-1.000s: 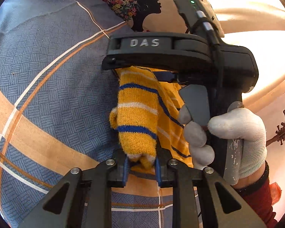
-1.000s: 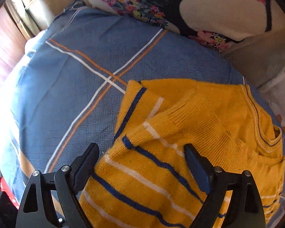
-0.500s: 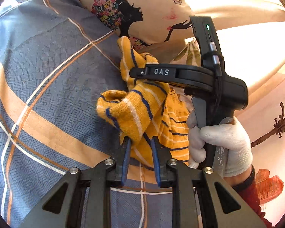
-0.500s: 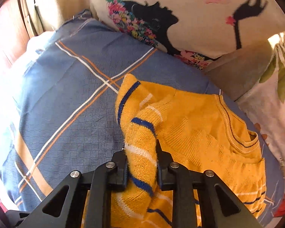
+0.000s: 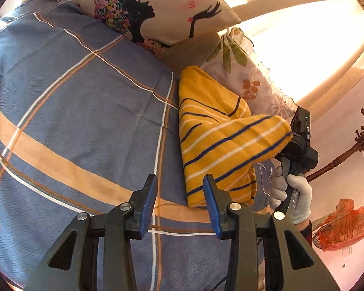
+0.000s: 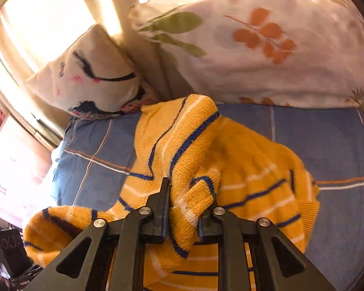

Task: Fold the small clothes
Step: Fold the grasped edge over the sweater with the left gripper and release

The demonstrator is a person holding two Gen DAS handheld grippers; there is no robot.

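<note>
1. The sweater (image 5: 216, 143), yellow knit with blue and white stripes, lay on the bedspread (image 5: 72, 111), a blue cloth with orange and white lines, close to the two pillows at the head of the bed.
2. No container held anything; the one bag-like thing, an orange mesh bag (image 5: 343, 225) at the right edge of the left view, hung off the bed, and its contents could not be made out.
3. The left gripper (image 5: 179, 202) hovered over the bedspread with its jaws opening. Nothing was between the blue pads; the sweater's lower corner lay just beyond and to the right of the right pad, not touching it as far as could be seen.
4. The right gripper (image 6: 184, 208) had a bunched fold of the sweater clamped between its jaws, which were closing tighter on the knit. The fold rose above the rest of the garment.
5. In the left view, a sleeve or flap of the sweater stretched to the right and covered the right gripper's fingers; only its black body and the white-gloved hand (image 5: 292, 194) on the handle showed.
6. The silhouette pillow (image 5: 157, 12) and the leaf pillow (image 6: 267, 48) were both cut off by the frame edges. The window light behind them was washed out.
7. The right view was blurred, so the sweater's neckline and its far edge were hard to read. A dark object at that view's lower left corner could not be identified.
</note>
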